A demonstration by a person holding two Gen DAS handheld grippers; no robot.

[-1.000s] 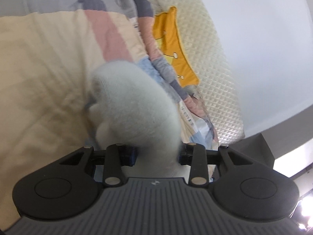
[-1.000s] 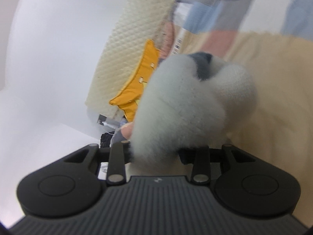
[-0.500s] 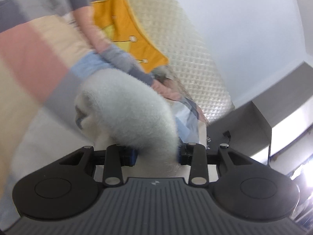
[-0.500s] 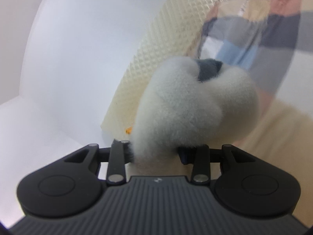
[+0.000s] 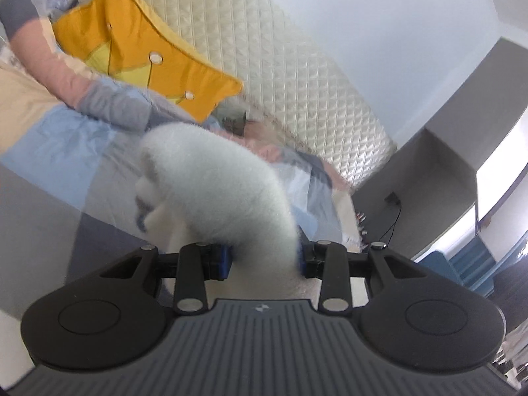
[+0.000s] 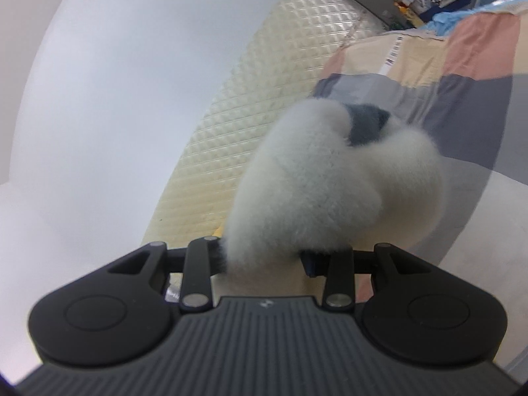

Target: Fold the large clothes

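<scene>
In the left wrist view, a garment [image 5: 224, 194] is clamped between the fingers of the left gripper [image 5: 264, 260] and bulges up ahead of them. A bedspread [image 5: 59, 138] is spread beneath and behind it. A cushion [image 5: 138, 52] is set at the far edge of the bedspread, against a headboard [image 5: 290, 76] behind it. A wall [image 5: 379, 16] stands behind the headboard. In the right wrist view, the garment [image 6: 330, 191] is likewise clamped in the right gripper [image 6: 264, 259], with the headboard [image 6: 237, 125] to its left and the bedspread [image 6: 462, 82] to its right.
</scene>
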